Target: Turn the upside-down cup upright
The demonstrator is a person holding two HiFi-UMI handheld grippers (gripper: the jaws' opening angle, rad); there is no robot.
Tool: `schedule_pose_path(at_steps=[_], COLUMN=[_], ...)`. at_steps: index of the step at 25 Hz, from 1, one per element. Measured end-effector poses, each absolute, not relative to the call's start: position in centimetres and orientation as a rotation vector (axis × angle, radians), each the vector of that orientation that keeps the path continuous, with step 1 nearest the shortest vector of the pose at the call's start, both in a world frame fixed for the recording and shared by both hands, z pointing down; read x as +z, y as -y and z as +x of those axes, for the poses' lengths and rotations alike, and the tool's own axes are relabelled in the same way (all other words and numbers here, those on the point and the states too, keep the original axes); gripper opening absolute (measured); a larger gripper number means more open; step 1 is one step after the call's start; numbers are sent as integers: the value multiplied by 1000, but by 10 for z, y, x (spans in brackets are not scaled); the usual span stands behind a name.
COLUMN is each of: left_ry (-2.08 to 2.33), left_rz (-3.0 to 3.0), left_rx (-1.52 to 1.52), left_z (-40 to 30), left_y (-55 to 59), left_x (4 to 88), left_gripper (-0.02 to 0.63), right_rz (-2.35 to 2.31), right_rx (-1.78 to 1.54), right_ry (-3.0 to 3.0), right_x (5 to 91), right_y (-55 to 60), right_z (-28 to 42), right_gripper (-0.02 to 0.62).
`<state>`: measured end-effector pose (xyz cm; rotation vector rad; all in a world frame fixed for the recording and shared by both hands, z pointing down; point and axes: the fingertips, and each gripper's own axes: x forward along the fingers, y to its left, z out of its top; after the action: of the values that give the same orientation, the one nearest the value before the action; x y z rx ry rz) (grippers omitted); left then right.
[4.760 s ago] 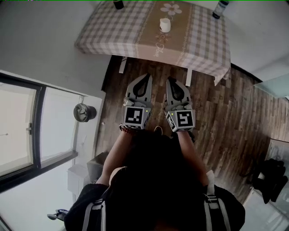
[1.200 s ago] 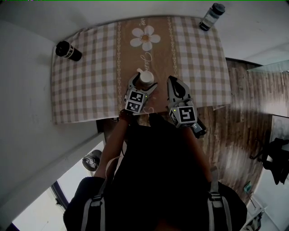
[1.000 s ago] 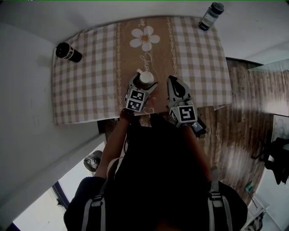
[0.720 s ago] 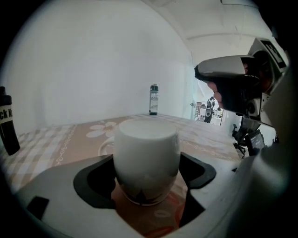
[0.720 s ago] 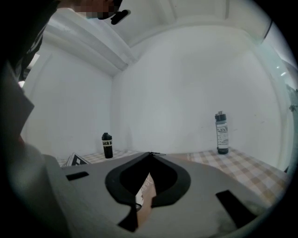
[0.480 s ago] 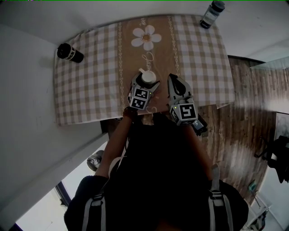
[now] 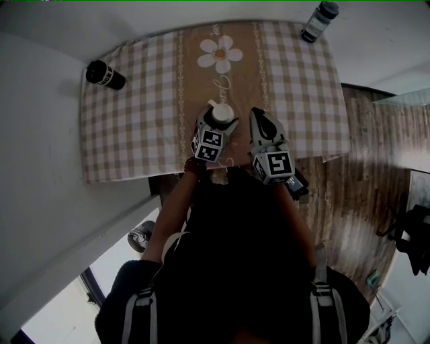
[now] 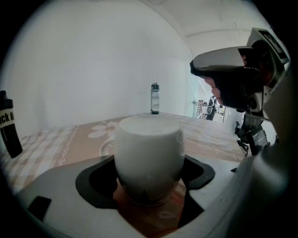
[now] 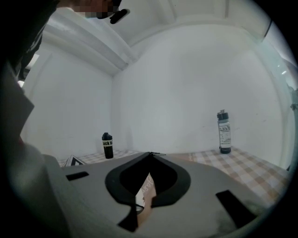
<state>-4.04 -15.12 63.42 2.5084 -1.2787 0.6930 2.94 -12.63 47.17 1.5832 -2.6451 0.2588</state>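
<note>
A white cup point(image 7: 222, 113) stands upside down, flat base up, on the brown middle strip of the checked tablecloth point(image 7: 134, 121). My left gripper point(image 7: 219, 121) reaches over the table's near edge with a jaw on each side of the cup. In the left gripper view the cup point(image 8: 149, 153) fills the space between the jaws, with dark gaps left and right, and still rests on the cloth. My right gripper point(image 7: 259, 115) hovers just right of the cup, jaws shut and empty point(image 9: 149, 154).
A black bottle point(image 7: 104, 74) stands at the table's far left and a clear bottle with a dark cap point(image 7: 318, 13) at its far right corner. White walls border the table on the left and behind. Wooden floor point(image 7: 363, 175) lies to the right.
Several seconds ago both grippers hung over the floor short of the table. Over the last second the left gripper has stayed round the cup and the right has held still.
</note>
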Motion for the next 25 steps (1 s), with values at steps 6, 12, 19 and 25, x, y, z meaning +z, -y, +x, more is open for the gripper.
schedule_pose_path(at_steps=[6,12,19,25], left_ry=[1276,1285,1274,1279], left_rz=[2520,2523,2523,2568], left_rx=[688,667,672,628], left_z=[-40,-42,-47,-56], left_y=[151,151,142,134], left_x=[633,632,631,600], left_gripper=[400,399,399,399], right_rz=[1568,1572,1565,1523], right_rx=[249,254,247,280], right_ry=[2661,2663,2666,2685], right_x=[471,471,471,476], right_y=[128,129,131,129], right_z=[29,31,31,21], right_gripper=[0,0,0,0])
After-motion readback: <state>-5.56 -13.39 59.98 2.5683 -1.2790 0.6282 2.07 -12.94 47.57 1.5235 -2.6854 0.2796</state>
